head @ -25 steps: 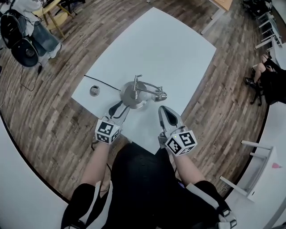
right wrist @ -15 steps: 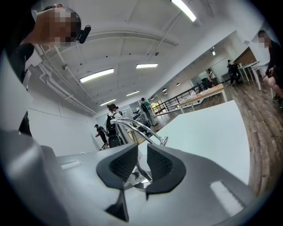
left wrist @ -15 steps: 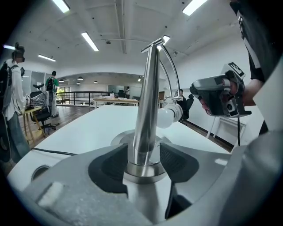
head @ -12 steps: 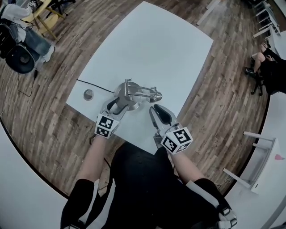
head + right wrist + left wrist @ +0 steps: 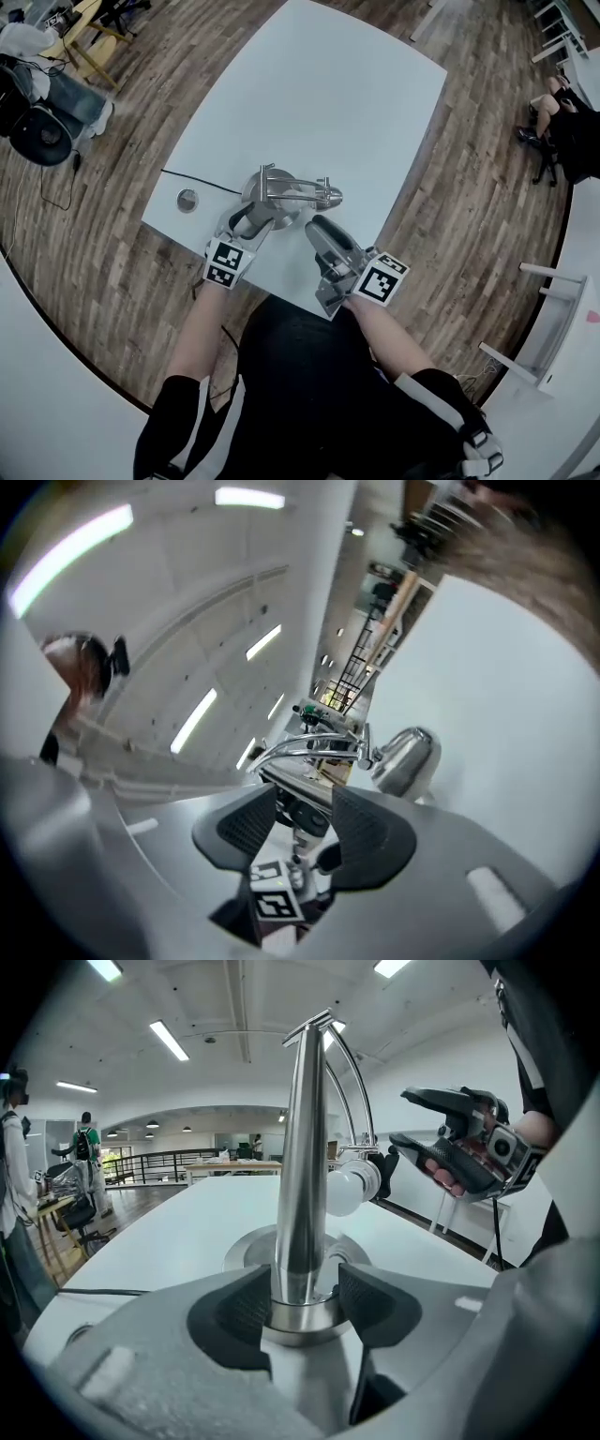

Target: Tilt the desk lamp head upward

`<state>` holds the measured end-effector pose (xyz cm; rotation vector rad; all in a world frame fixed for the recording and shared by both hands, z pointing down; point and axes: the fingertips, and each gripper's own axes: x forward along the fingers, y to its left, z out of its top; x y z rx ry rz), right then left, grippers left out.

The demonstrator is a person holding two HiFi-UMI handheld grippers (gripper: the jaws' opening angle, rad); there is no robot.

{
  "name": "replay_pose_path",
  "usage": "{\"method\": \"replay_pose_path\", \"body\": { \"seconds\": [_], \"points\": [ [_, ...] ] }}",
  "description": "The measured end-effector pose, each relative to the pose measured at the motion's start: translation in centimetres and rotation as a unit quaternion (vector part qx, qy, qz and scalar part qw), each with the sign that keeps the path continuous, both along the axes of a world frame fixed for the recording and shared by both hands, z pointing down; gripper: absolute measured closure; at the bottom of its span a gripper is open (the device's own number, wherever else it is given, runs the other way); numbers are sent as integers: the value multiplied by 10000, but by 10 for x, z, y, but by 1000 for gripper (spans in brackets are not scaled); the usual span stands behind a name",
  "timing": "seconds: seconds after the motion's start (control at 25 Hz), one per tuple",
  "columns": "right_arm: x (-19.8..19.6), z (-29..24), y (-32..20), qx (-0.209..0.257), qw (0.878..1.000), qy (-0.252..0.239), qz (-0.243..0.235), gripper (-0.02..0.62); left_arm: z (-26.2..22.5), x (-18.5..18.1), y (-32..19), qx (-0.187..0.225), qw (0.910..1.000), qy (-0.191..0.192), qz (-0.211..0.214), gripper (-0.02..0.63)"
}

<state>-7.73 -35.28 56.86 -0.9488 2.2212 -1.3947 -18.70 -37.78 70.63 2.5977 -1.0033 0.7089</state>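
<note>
Table (image 5: 375, 84): bears the desk lamp near its 6 o'clock edge.
Lamp base (image 5: 265, 195): on the tabletop.
Lamp head (image 5: 331, 196): at 3 o'clock of the base, held above the tabletop.
Grommet hole (image 5: 187, 199): in the tabletop, near the base at 9 o'clock.
Cable (image 5: 202, 180): runs from the base toward 9 o'clock, apparently off the table edge.
Left gripper (image 5: 247, 219): at 7 o'clock of the base, its jaws apart on either side of the lamp post (image 5: 302, 1147).
Right gripper (image 5: 317, 228): at 6 o'clock of the lamp head, apart from it, jaws opening with nothing between them.
Chair (image 5: 89, 37): on the floor at 10 o'clock, well apart.

White table (image 5: 347, 94) on wood floor (image 5: 122, 253). On it, nr the front edge: desk lamp (image 5: 281, 195) w/ round metal base, black cable (image 5: 199, 181) running to it, round grommet (image 5: 187, 199) just beside cable.
</note>
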Motion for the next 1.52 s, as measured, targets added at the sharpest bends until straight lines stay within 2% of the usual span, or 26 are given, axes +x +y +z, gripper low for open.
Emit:
{"method": "replay_pose_path", "body": {
  "seconds": [0.08,0.16,0.36,0.48,0.72,0.84,0.92,1.0,1.52],
  "points": [
    [-2,-6,-7,-279,9962,-814,153,390,1,0,1,0,10000,-8,18,374],
    [0,-7,-14,-591,9884,-1350,373,390,1,0,2,8,10000,-9,22,374],
    [8,9,-30,-1432,9538,-2464,952,391,1,1,1,25,10000,-8,26,374],
    [10,16,-36,-1712,9350,-2863,1204,391,2,1,1,27,10000,10,34,374],
    [22,32,-44,-2175,8993,-3350,1782,408,2,3,1,43,9999,15,98,374],
    [23,35,-45,-2331,8888,-3433,1946,433,2,3,2,53,9999,17,112,374],
    [22,35,-45,-2364,8868,-3442,1978,437,3,3,2,49,9999,13,130,374],
    [23,32,-45,-2295,8904,-3385,1997,439,3,3,2,39,9999,6,151,374],
    [42,-10,-49,-1440,9360,-2463,2063,488,5,2,0,43,9998,-60,183,374]
  ]
}}
